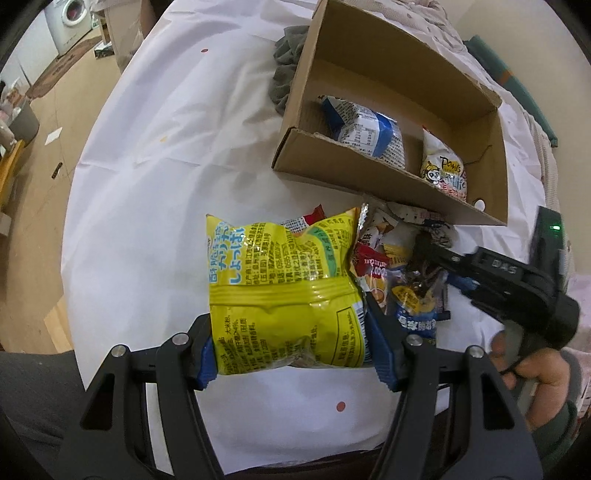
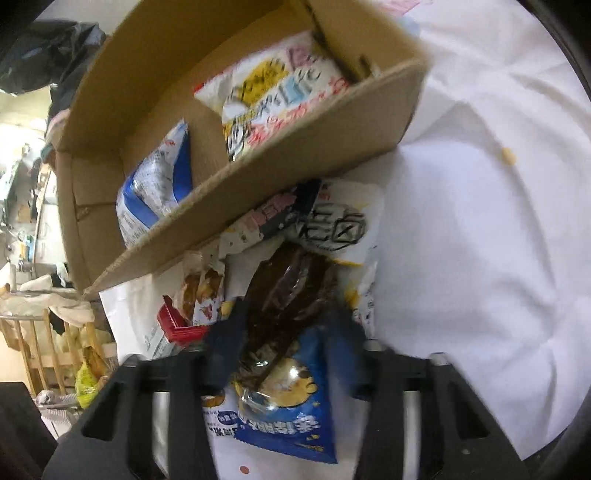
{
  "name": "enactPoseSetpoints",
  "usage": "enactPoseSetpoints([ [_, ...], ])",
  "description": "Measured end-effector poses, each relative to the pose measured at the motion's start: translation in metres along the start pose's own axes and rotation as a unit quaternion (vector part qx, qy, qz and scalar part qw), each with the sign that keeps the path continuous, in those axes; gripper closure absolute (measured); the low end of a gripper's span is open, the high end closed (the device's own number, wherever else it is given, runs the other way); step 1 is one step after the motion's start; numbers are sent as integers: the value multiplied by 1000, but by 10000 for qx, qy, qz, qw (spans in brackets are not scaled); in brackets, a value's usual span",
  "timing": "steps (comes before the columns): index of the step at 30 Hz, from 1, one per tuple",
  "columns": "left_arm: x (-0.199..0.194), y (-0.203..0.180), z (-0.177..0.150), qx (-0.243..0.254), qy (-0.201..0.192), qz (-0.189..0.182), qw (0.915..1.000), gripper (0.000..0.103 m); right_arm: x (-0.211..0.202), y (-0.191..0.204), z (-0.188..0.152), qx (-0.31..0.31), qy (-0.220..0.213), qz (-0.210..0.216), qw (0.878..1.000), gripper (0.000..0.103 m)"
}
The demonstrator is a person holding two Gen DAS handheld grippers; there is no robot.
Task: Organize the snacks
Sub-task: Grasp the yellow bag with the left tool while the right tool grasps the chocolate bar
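Note:
My left gripper (image 1: pixel 291 345) is shut on a big yellow snack bag (image 1: pixel 284 288), its blue pads pressing both sides, over the white table. A cardboard box (image 1: pixel 354 173) stands beyond, holding a blue-white bag (image 1: pixel 364 129) and a white panda bag (image 1: pixel 443 166). A pile of small snack packets (image 1: pixel 402 266) lies right of the yellow bag. My right gripper (image 2: pixel 284 343) straddles a dark brown packet (image 2: pixel 291 284) and a blue packet (image 2: pixel 291 402) in that pile; the view is blurred, and I cannot tell if it grips. The box (image 2: pixel 258 184) is just ahead.
A white cloth (image 1: pixel 155 184) covers the table. A grey-green cloth (image 1: pixel 288 70) lies bunched behind the box's left wall. Wooden floor and a washing machine (image 1: pixel 72 18) show at far left. Wooden racks (image 2: pixel 44 332) stand off the table's edge.

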State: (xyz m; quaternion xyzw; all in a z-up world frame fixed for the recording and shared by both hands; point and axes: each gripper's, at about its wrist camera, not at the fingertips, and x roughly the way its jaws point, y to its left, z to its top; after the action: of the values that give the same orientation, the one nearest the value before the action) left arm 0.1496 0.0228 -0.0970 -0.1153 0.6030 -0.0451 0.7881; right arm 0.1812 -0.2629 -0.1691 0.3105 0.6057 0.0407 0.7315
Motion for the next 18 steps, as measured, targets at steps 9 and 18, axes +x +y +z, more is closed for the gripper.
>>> enactPoseSetpoints([
  [9, -1, 0, 1, -62, 10, -85, 9999, 41, -17, -2, -6, -100, -61, 601, 9981, 89],
  [18, 1, 10, 6, -140, -46, 52, 9999, 41, -38, 2, -33, -272, 35, 821, 9962, 94],
])
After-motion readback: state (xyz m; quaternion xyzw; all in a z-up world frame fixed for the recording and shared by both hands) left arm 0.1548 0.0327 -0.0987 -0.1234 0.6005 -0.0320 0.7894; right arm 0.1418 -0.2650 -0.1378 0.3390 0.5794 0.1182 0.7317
